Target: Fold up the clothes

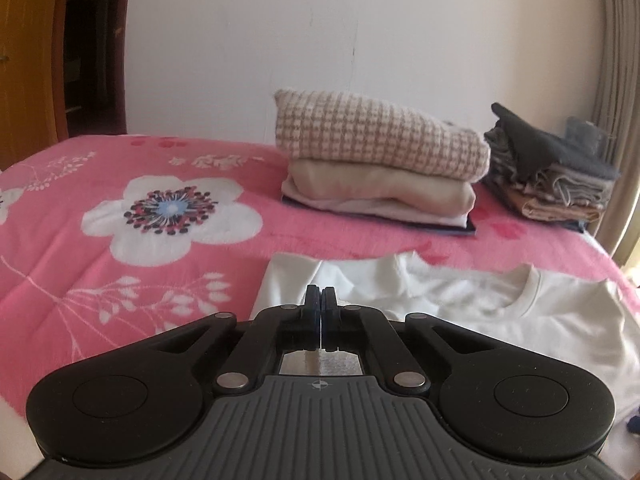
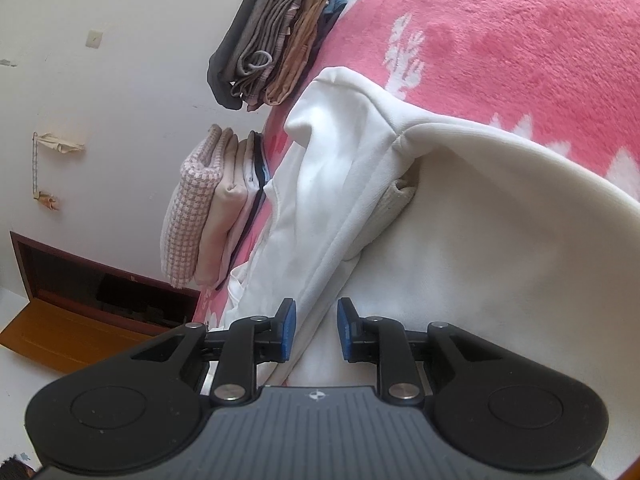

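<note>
Nearest the lens in the right wrist view, the right tool (image 2: 316, 330) stands with its blue-padded fingers parted, a fold of the white sweatshirt (image 2: 460, 248) running up between them at lower centre of the frame. Neither pad looks pressed onto the cloth, so I judge it straddles the edge rather than grips it.

In the left wrist view the left tool (image 1: 321, 300) sits at lower centre with its fingers closed flat against each other. Its tips lie over the near part of the sweatshirt (image 1: 440, 300), but whether any cloth is pinched between them cannot be told.

That sweatshirt lies spread on the pink flowered bed (image 1: 140, 240), neckline toward the right of the frame and one part bunched and turned over. Beyond it, a stack of folded clothes (image 1: 380, 168) topped by a checked knit sits at centre, and a darker pile (image 1: 548, 172) at the right edge.

This would fit either a fold being started on the garment or cloth just let go after a fold.

If the fold goes on, it would be done best by closing the right tool squarely over the seam with both layers between the pads, lifting low so the fabric does not drag the blanket, and keeping the edge taut between the two tools so that it lands straight, well short of the stacks.
</note>
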Tool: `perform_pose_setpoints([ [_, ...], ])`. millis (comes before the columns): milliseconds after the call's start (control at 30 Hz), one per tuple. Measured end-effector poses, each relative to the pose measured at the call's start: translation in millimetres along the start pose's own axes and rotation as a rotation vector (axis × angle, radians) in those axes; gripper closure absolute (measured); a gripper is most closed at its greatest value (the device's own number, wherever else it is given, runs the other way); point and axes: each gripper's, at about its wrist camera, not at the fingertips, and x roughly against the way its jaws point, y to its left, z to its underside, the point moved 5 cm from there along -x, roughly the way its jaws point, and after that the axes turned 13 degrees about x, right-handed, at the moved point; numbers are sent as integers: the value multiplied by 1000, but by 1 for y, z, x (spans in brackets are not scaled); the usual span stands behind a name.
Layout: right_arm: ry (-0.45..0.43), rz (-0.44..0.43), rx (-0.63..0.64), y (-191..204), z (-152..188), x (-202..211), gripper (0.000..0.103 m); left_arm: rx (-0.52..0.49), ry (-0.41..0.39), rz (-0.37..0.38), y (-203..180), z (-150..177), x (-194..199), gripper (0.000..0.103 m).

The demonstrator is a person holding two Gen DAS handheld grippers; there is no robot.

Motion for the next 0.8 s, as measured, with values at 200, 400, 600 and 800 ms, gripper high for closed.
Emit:
perform_pose_setpoints([
  [200,0,0,-6,0,-1,0,79,-26,39,-81,13,0,-12,103],
  [400,1,1,-7,0,0,-1,79,-26,158,-91,31,17,-28,102],
  [600,0,2,-9,-1,0,-1,79,-17,86,-19,34,21,2,92],
  [800,1,6,-4,-1,1,-2,79,-667,66,81,-29,73,27,83],
])
